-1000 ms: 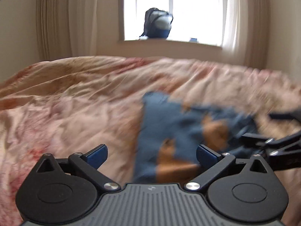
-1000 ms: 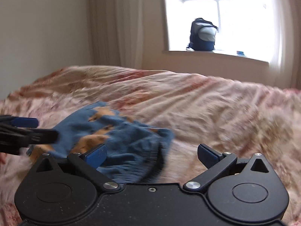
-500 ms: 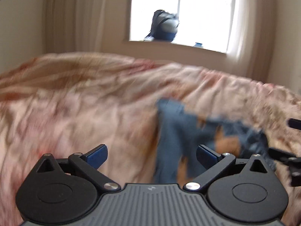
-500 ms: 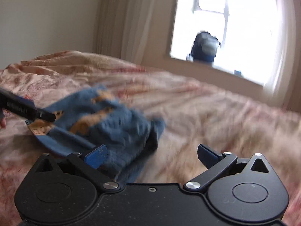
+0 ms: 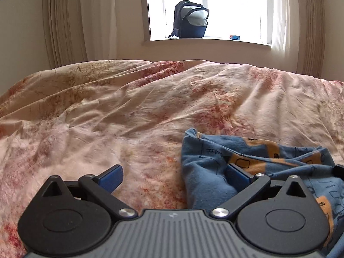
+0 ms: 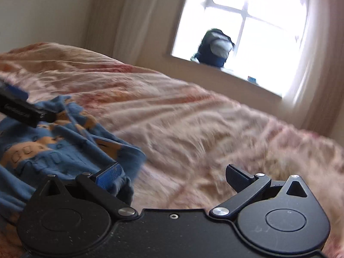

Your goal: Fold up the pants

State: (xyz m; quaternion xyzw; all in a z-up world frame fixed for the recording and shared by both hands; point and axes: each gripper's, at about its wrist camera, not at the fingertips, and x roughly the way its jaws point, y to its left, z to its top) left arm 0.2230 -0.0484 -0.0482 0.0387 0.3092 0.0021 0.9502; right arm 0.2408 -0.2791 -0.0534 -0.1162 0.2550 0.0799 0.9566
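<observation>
Left wrist view: left gripper [image 5: 174, 177] is standing open, pants [image 5: 206, 172] lying against its right finger on the bedspread [image 5: 129, 111]; right gripper [image 6: 174, 175] open too, pants bunching at its left finger.

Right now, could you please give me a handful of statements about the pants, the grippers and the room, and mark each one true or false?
1. The pants are blue with orange patches. True.
2. The pants hang from the windowsill. False: they lie crumpled on the floral bedspread.
3. The left gripper is open, gripping nothing. True.
4. The right gripper is clamped shut on the pants. False: its jaws stand wide apart, with the cloth by one finger.
5. A dark backpack stands on the windowsill. True.
6. The backpack lies on the bed. False: it is at the window, beyond the bed.
</observation>
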